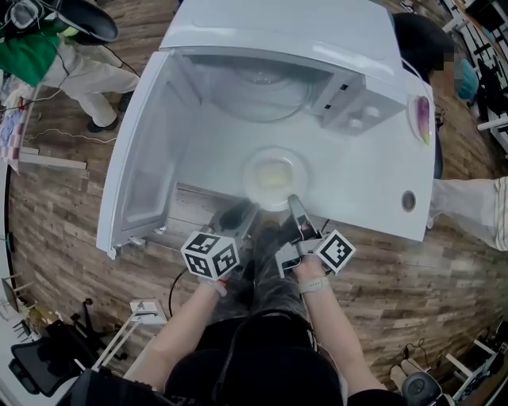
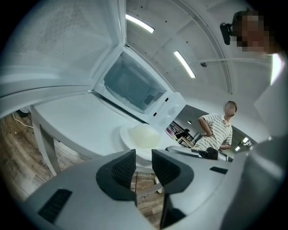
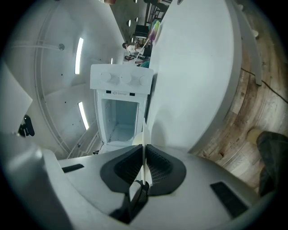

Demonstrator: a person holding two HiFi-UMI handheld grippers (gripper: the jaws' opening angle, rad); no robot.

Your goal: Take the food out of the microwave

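We see 1 white tabletop [image 1: 373, 190] standing on a wood-plank floor [image 1: 71, 214]; 1 of its white legs [image 2: 45, 148] shows in the left gripper view. A white microwave [image 1: 278, 24] sits directly on it toward the back, its door [image 1: 143, 151] swung wide open to the left. In front of the open cavity, near the front edge, is 1 plate [image 1: 274, 178] of pale yellow food; we cannot tell whether it rests on the surface. Toward the right are 1 small round disc [image 1: 408, 201] and 1 purple-and-green object [image 1: 423, 117].
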